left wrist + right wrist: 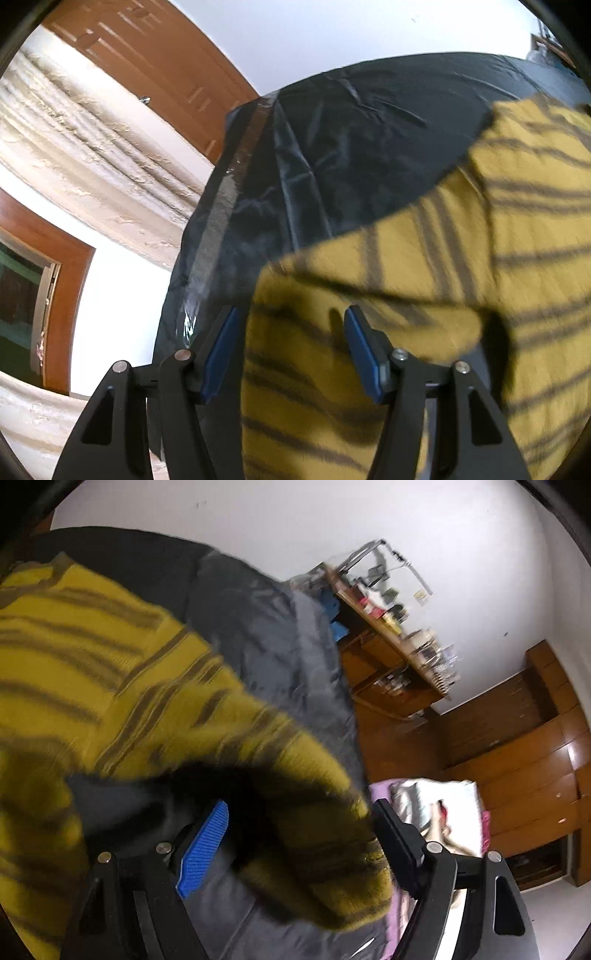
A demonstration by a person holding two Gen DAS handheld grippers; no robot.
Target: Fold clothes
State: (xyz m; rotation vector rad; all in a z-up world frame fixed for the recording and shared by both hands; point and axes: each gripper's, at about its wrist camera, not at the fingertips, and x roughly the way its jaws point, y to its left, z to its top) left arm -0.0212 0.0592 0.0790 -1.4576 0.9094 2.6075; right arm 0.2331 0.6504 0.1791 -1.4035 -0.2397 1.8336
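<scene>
The yellow striped sweater [498, 229] lies on a bench covered in dark plastic sheeting [332, 155], and it is the landmark here. The left tool [291, 350] stands at the sweater's near left edge with its blue-padded fingers spread; a flap of the knit runs between them, but the pads are not pressed onto it. The right tool [299, 834] stands at the sweater's near right side, also spread, with a sleeve-like fold [314, 812] draped down between its fingers and hanging toward the camera. Neither tool pinches the cloth as far as the blurred views show.

The garment's bulk stretches away from both tools, toward the wall beyond the sweater, so any fold would carry cloth forward along that line. Both tools sit about equally close to it, one at each side. A cluttered shelf [391, 627] stands right of the sweater, well apart.
</scene>
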